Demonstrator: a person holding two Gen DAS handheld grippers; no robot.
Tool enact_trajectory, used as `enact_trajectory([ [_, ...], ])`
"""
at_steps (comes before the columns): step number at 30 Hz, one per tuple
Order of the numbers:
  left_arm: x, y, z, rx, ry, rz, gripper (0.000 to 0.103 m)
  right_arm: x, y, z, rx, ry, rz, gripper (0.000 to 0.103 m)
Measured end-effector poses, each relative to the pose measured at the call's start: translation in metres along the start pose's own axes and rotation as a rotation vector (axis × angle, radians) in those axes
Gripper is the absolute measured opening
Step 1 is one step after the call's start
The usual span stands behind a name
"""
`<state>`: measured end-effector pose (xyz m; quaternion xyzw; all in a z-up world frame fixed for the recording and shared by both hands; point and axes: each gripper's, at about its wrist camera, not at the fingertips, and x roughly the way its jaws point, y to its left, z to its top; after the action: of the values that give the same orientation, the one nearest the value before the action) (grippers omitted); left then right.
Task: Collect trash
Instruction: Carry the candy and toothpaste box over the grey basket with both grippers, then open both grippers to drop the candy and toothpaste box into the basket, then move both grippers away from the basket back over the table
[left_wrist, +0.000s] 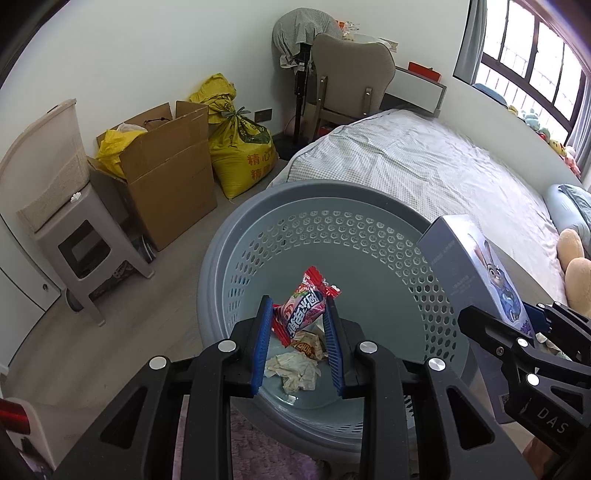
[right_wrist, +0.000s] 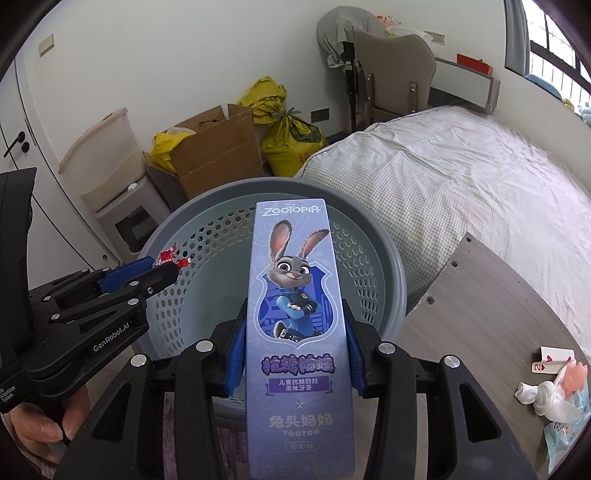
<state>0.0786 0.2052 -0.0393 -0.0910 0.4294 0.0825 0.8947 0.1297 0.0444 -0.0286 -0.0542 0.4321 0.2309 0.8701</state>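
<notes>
A bed with a pale checked quilt (left_wrist: 424, 162) fills the two o'clock side of the left wrist view. At centre stands the round grey-blue plastic basket with perforated walls (left_wrist: 369, 229); a brown cardboard box (left_wrist: 166, 173) sits on the floor at its ten o'clock. The long lilac cardboard toothpaste carton printed with a cartoon rabbit (right_wrist: 295, 314) hangs over the basket's six o'clock rim, clamped at its sides by the right gripper (right_wrist: 295, 354). The left gripper (left_wrist: 297, 345) pinches the red crinkled snack wrapper (left_wrist: 304, 304) above the basket's interior. On the basket floor lie crumpled off-white paper scraps (left_wrist: 295, 371) and an orange-printed wrapper (left_wrist: 306, 345).
</notes>
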Motion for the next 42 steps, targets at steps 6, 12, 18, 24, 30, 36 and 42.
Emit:
enact_trajectory([
  [6,0.0,0.004,0.0,-0.009,0.004,-0.001,0.027,0.003,0.002,0.001,-0.006,0.008,-0.005,0.044],
  [12,-0.002,0.004,0.0,-0.013,-0.004,-0.003,0.03,0.001,0.002,0.004,-0.005,-0.005,-0.011,0.045],
  [18,-0.006,0.007,0.0,-0.024,-0.014,0.006,0.052,-0.008,0.004,0.004,-0.008,-0.047,-0.02,0.073],
  [24,-0.007,0.007,0.001,-0.029,-0.013,0.015,0.056,-0.008,0.003,0.006,-0.007,-0.045,-0.02,0.073],
  [30,-0.008,0.007,0.001,-0.032,-0.017,0.017,0.057,-0.009,0.002,0.007,0.0,-0.047,-0.019,0.073],
  [36,-0.01,0.007,0.001,-0.029,-0.021,0.02,0.057,-0.01,0.001,0.006,0.005,-0.047,-0.019,0.073],
  [42,-0.012,0.007,0.001,-0.031,-0.024,0.022,0.059,-0.012,0.0,0.005,0.006,-0.053,-0.021,0.073],
])
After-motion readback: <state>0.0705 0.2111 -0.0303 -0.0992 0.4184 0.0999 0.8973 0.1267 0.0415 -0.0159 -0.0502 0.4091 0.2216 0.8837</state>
